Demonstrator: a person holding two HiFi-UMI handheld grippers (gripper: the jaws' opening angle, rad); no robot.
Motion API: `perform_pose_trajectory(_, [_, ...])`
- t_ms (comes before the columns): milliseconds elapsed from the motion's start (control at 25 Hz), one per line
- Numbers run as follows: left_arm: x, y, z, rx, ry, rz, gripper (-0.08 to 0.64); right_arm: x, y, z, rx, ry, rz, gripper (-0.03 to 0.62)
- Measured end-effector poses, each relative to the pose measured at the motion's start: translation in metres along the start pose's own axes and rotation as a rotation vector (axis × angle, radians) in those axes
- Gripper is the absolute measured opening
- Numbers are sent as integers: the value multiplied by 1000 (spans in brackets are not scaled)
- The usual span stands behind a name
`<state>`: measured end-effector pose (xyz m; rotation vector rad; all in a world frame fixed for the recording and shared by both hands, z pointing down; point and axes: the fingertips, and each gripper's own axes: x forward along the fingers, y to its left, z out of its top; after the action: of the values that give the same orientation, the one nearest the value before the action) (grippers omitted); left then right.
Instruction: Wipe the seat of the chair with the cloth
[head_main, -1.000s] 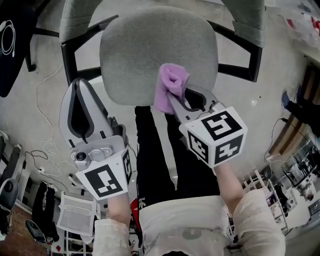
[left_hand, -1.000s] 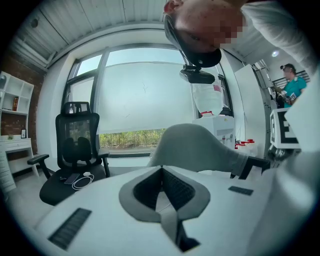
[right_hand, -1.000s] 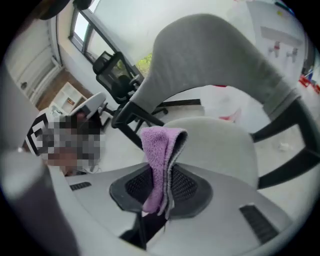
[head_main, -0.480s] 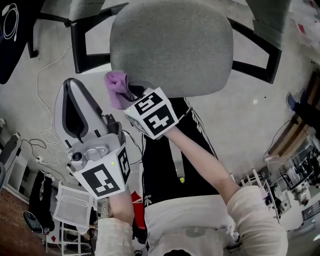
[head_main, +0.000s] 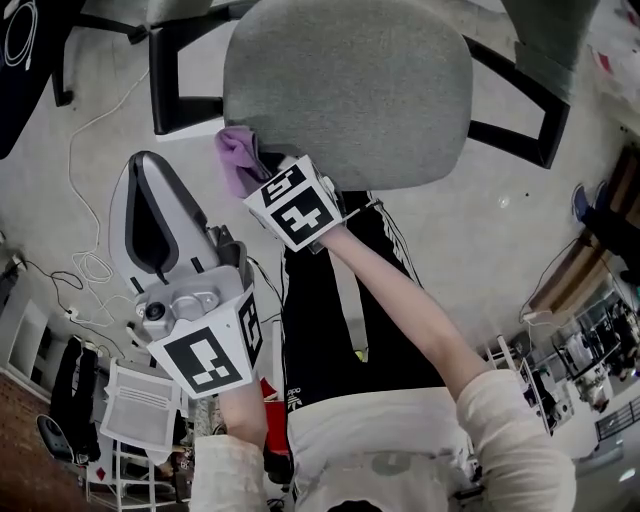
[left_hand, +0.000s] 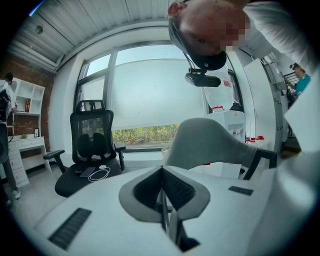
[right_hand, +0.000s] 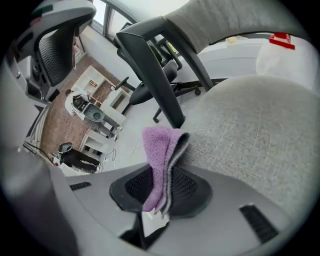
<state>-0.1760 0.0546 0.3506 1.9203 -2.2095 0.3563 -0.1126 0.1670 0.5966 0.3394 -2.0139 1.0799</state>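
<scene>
Now, right grip: the right gripper (right_hand: 157, 202) is seen closed on the cloth (right_hand: 161, 150), which is pinched between the two jaws at its lower edge, folded double.
Cloth, free part: a purple fold is left standing past the jaw tips, and its tip is judged to be in touch with the rim of the chair seat (right_hand: 250, 125).
Cloth, place: in the head view it is found at the near left corner of the grey seat, just beside the black armrest frame (right_hand: 150, 65); the right forearm is reached across the body to get there.
Left grip: the left gripper (left_hand: 162, 195) is shown with its jaws drawn together and nothing between them; it is held off the chair, to the seat's left, and is pointed toward a black office chair (left_hand: 92, 145) across the room.
Handling: the cloth is judged light, soft and limp, with a fuzzy pile; no shape will be kept by it, so it is best taken deep in a bunched fold, as here, with enough left free to lie flat.
Seat surface: a coarse woven fabric is seen, so drag on the cloth is to be expected.
Progress: only the corner is covered; most of the seat is judged unwiped.
Risk: the cloth could be pulled from the jaws, or the upholstery scraped by bare tips.
</scene>
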Motion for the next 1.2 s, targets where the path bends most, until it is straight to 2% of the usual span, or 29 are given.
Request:
perform_pose_trajectory(120, [1, 1, -1, 4, 2, -7, 12, -9, -6, -7, -14, 4, -28, 86])
perform_pose_trajectory(440, [6, -17, 1, -4, 6, -36, 12, -62, -58, -41, 90, -24, -105, 86])
perform_pose_trajectory(800, [10, -48, 0, 25, 23, -112, 12, -148, -141, -98, 211, 0, -306, 86])
perform_pose_trajectory(1040, [15, -60, -3, 30, 43, -121, 12, -189, -178, -128, 221, 44, -419, 86])
perform_pose_trajectory(1200, [24, -77, 5, 37, 32, -159, 12, -213, -200, -144, 236, 60, -483, 86])
